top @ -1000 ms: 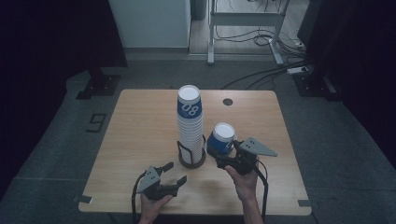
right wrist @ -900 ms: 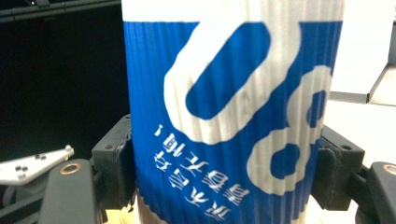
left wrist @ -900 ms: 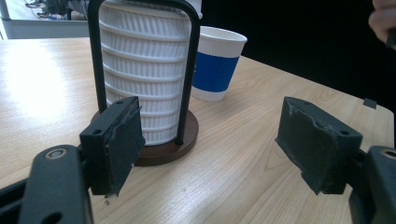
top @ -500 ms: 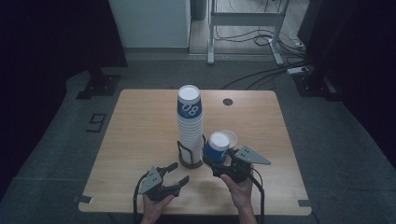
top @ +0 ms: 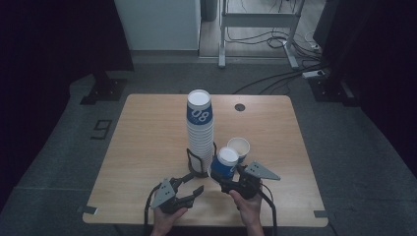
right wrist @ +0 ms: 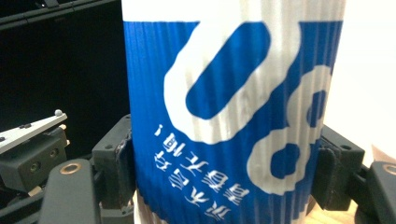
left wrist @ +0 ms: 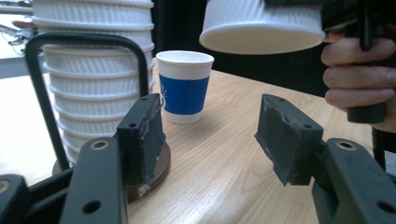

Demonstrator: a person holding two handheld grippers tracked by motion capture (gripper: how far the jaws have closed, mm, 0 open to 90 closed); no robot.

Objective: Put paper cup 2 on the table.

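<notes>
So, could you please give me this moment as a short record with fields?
surface: wooden table
stack: upside-down cups in a black wire holder
loose cup: upright, right of the stack
right gripper: shut on an upside-down blue cup, off the table
left gripper: open, jaws just been closing, nothing between them

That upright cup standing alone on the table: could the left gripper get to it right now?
Probably yes. The left gripper has open, empty jaws, and bare table leads to the upright cup. The cup stack stands just beside that path.
</notes>
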